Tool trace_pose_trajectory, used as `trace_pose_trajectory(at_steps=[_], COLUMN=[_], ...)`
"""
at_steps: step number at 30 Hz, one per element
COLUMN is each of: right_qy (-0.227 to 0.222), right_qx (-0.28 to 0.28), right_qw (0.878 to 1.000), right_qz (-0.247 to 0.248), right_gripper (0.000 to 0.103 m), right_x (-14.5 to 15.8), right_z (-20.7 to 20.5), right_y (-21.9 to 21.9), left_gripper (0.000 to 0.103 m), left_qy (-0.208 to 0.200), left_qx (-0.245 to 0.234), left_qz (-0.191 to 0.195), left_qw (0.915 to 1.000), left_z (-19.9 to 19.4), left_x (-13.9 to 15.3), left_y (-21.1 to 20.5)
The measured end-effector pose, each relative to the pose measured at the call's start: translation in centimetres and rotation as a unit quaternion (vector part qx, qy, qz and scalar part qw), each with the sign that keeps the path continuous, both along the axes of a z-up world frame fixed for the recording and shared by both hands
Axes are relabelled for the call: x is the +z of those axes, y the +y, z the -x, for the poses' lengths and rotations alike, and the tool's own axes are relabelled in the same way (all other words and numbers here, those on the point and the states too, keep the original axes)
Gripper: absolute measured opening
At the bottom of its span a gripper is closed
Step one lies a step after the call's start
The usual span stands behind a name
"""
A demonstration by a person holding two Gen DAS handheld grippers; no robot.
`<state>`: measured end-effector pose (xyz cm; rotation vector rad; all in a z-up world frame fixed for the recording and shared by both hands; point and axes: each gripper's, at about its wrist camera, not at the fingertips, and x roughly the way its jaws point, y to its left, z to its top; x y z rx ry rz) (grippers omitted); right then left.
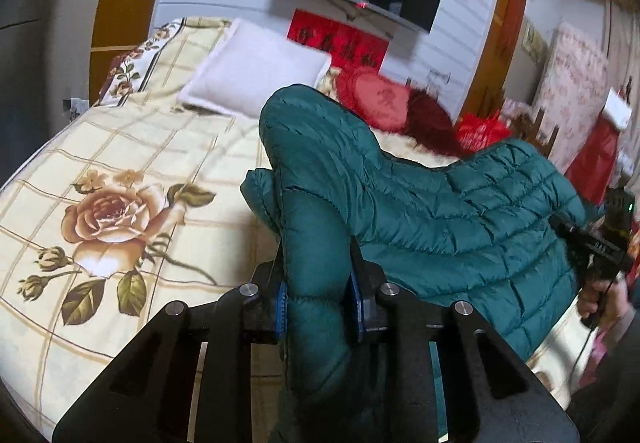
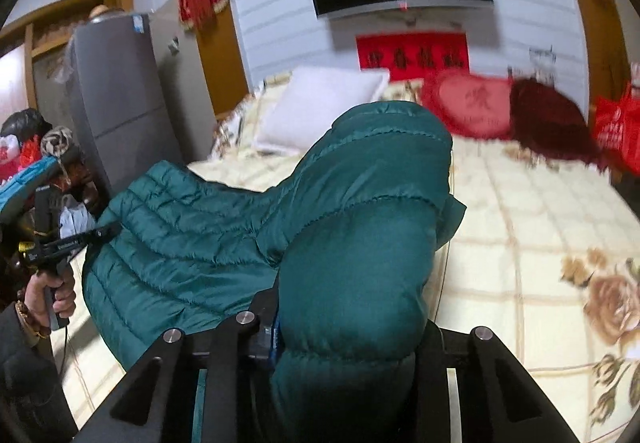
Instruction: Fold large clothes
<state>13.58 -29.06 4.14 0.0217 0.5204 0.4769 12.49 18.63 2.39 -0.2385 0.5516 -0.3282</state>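
Jacket (image 1: 420,211) pinched between jaws of left gripper (image 1: 318,279) and right gripper (image 2: 352,307), both clamped on padded fabric.

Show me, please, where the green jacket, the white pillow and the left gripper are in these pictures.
green jacket (image 1: 460,211): left wrist view, quilted body panel.
white pillow (image 1: 256,71): left wrist view, middle of its face.
left gripper (image 1: 318,283): left wrist view, between fingertips clamping jacket fabric.
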Motion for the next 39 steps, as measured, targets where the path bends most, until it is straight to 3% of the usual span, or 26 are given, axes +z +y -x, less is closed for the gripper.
trace_pose_trajectory(at_steps=[4, 7, 14, 19, 21, 22, 24, 26, 30, 32, 33, 34, 37, 39], right_qy=[-0.03, -0.031, 0.007, 0.092, 0.152, 0.182, 0.23, 0.25, 0.198, 0.138, 0.117, 0.087, 0.039, 0.044], right_qx=[0.003, 0.012, 0.026, 0.026, 0.005, -0.004, -0.021, -0.045, -0.124, -0.15, -0.148, -0.136, -0.101, -0.097], right_qw=[0.999, 0.999, 0.999, 0.995, 0.987, 0.98, 0.962, 0.946, 0.954, 0.971, 0.977, 0.985, 0.994, 0.993], right_qz=[-0.011, -0.023, -0.021, -0.033, -0.052, -0.077, -0.146, -0.202, -0.19, -0.123, -0.095, -0.056, 0.006, 0.041], right_gripper=[0.032, 0.032, 0.031, 0.033, 0.045, 0.055, 0.059, 0.06, 0.06, 0.06, 0.061, 0.063, 0.072, 0.074], right_x=[2.8, 3.7, 0.7, -3.7, -5.7, -6.4, -7.3, -7.4, -5.2, -2.8, -2.0, -0.9, 0.2, -1.0], right_z=[1.9, 3.8, 6.3, 3.0, 1.4, 0.7, 0.0, 0.2, 2.6, 4.1, 4.6, 4.9, 4.5, 3.3], right_y=[-0.3, -1.2, -2.7, -2.7, -3.5, -4.2, -6.1, -8.2, -10.4, -8.9, -7.8, -5.9, -1.3, 1.3], left_gripper=[0.023, 0.023, 0.023, 0.027, 0.034, 0.04, 0.051, 0.052, 0.052, 0.059, 0.069, 0.072, 0.072, 0.072], left_qy=[-0.018, -0.02, 0.017, 0.075, 0.101, 0.107, 0.108, 0.099, 0.063, 0.041, 0.03, 0.022, 0.021, 0.052], left_qx=[-0.002, -0.01, -0.013, 0.01, 0.02, 0.021, 0.029, 0.047, 0.094, 0.093, 0.087, 0.085, 0.085, 0.083], left_qz=[0.016, 0.001, -0.01, -0.035, -0.033, -0.031, -0.03, -0.029, -0.027, -0.029, -0.033, -0.038, -0.042, -0.057], left_qw=[0.9997, 0.9998, 0.9997, 0.9965, 0.9941, 0.9936, 0.9933, 0.9935, 0.9932, 0.9945, 0.9952, 0.9954, 0.9953, 0.9935], left_z=[3.3, 6.4, 10.0, 8.3, 8.0, 7.9, 8.1, 8.7, 9.8, 9.7, 9.2, 8.6, 5.9, 3.5], left_x=[2.4, 3.2, 0.7, -3.9, -5.2, -5.4, -5.3, -4.6, -1.7, -0.1, 0.7, 1.3, 1.7, 0.1], left_y=[-0.2, -1.1, -2.7, -3.2, -2.9, -2.7, -2.3, -1.6, -0.9, -1.6, -2.5, -3.4, -6.1, -7.8])
